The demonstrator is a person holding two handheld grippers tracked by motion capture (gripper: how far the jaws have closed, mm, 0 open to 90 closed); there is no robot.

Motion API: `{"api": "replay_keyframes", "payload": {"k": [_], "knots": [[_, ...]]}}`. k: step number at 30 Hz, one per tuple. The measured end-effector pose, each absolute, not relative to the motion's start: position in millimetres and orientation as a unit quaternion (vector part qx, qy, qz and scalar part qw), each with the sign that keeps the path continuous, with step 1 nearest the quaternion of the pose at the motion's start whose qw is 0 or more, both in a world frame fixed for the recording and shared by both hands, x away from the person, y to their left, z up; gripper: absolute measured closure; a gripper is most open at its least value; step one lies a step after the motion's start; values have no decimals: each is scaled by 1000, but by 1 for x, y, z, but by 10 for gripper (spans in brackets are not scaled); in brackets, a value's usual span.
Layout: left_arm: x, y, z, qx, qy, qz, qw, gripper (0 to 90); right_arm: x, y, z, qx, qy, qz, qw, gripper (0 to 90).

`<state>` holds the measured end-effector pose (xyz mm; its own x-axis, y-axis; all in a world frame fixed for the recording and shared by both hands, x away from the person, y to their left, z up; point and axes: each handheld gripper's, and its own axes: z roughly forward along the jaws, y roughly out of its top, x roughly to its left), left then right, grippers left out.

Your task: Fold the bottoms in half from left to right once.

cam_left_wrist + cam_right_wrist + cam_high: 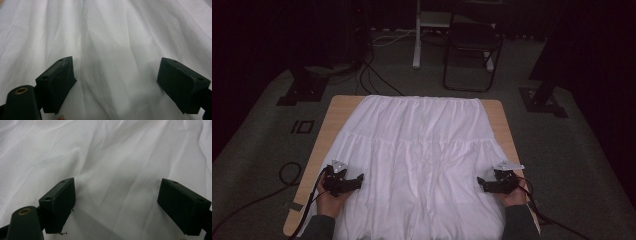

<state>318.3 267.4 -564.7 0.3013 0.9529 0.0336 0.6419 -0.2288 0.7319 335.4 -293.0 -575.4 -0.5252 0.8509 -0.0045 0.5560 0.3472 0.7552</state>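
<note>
We see a wooden table (337, 107) in a dark room, and almost all of its top is covered by a white skirt (422, 150). The skirt lies flat with its long axis running from the far edge of the table to the near edge. Its narrow gathered waist points to the far edge, and the wide hem points to the near edge, toward the person. The hem is cut off by the bottom of the high view, so we cannot say how it ends there. The cloth has many soft wrinkles and one seam across.

Beyond the far edge of the table we make out a black chair (472, 45), hard to see in the dark.

The left gripper (354, 181) rests over the skirt near the table's left side. Its jaws stand wide apart, with only flat cloth between them and nothing gripped. The right gripper (484, 184) is near the table's right side, also spread wide over the cloth and holding nothing.
</note>
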Motion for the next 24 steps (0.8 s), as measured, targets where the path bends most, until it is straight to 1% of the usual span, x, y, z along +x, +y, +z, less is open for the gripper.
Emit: {"api": "replay_keyframes", "payload": {"k": [11, 16, 17, 20, 24], "knots": [[319, 267, -565, 741, 538, 250, 315, 155, 336, -292, -575, 443, 795, 362, 204, 142], [319, 267, -565, 739, 541, 251, 314, 156, 336, -291, -576, 440, 797, 361, 202, 123], [318, 267, -564, 737, 542, 252, 315, 167, 336, -292, -576, 440, 797, 361, 202, 123], [315, 271, -561, 733, 545, 244, 327, 247, 336, -292, -576, 440, 797, 361, 202, 123], [310, 278, -554, 720, 547, 247, 348, 248, 336, -292, -576, 440, 797, 361, 202, 123]]}}
